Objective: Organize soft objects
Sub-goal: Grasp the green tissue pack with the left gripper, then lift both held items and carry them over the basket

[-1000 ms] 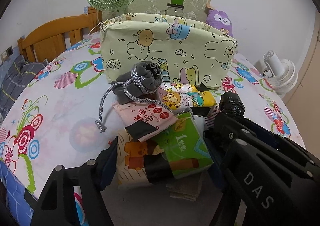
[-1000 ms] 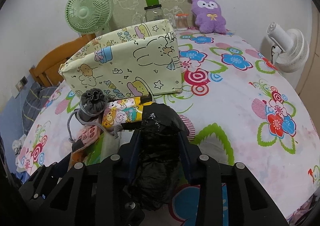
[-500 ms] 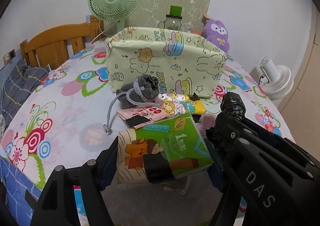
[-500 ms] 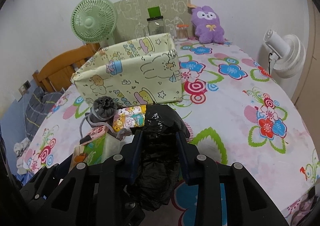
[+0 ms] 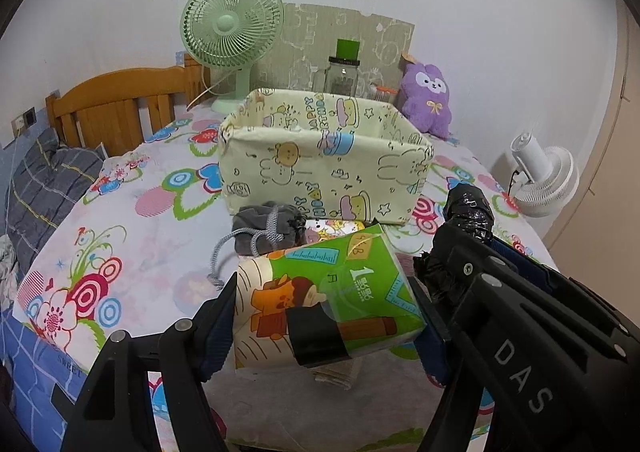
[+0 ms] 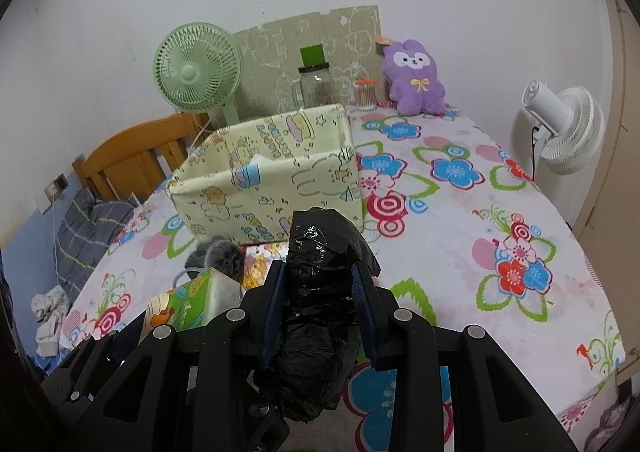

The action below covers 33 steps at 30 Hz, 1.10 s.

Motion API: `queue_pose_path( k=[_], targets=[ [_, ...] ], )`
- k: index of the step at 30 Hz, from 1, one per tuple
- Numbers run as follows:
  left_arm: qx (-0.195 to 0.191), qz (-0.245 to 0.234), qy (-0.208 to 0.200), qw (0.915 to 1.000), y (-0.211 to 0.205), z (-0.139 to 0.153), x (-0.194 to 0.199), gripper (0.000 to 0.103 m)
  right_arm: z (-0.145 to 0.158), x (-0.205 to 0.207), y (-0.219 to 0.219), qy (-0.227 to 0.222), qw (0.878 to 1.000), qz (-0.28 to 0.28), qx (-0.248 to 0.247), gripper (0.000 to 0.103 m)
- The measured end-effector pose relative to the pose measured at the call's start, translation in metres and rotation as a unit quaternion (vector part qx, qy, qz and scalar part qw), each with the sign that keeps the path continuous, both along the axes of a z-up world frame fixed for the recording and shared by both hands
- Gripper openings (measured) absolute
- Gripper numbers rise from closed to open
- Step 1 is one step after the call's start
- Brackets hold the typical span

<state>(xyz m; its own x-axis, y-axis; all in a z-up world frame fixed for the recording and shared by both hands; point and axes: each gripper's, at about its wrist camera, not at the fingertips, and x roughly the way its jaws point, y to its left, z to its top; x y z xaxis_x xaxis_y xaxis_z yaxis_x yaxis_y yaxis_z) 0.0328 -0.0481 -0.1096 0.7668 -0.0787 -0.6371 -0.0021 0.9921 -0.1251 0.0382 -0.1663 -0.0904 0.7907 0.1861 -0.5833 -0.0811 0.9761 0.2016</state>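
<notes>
My left gripper (image 5: pixel 326 308) is shut on a green and cream tissue pack (image 5: pixel 320 292), held above the flowered table. Crumpled between the pads of my right gripper (image 6: pixel 319 284) is a black plastic bag roll (image 6: pixel 320 252), also lifted; that bag (image 5: pixel 468 212) and the right gripper's frame show at the right of the left wrist view. The tissue pack (image 6: pixel 192 300) appears low left in the right wrist view. Ahead stands a pale yellow cartoon fabric bin (image 5: pixel 324 168), open at the top. In front of it lie a grey drawstring pouch (image 5: pixel 268 230) and a yellow cartoon packet (image 5: pixel 332 228).
A green desk fan (image 5: pixel 232 28), a glass jar with a green lid (image 5: pixel 342 72) and a purple plush (image 5: pixel 426 100) stand behind the bin. A white fan (image 6: pixel 564 132) is off the table's right edge. A wooden headboard (image 5: pixel 116 108) and grey bedding lie left.
Both grippers have risen with their loads, so the bin's open top now shows. The pink packet that lay under the tissue pack is hidden behind it.
</notes>
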Motion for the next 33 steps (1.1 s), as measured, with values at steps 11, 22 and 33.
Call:
queue_pose_path(
  k=[11, 22, 33],
  targets=[
    [0.006, 0.003, -0.025, 0.9997, 0.001, 0.03, -0.002, 0.077, 0.03, -0.004, -0.001, -0.025, 1.0, 0.0, 0.006, 0.037],
    [0.016, 0.008, -0.048, 0.9987, 0.003, 0.057, -0.005, 0.077, 0.057, -0.006, 0.0, -0.042, 0.999, -0.004, 0.007, 0.037],
    [0.03, 0.013, -0.062, 0.9975, 0.006, 0.078, -0.002, 0.077, 0.079, -0.003, 0.003, -0.05, 0.999, -0.007, 0.008, 0.037]
  ],
)
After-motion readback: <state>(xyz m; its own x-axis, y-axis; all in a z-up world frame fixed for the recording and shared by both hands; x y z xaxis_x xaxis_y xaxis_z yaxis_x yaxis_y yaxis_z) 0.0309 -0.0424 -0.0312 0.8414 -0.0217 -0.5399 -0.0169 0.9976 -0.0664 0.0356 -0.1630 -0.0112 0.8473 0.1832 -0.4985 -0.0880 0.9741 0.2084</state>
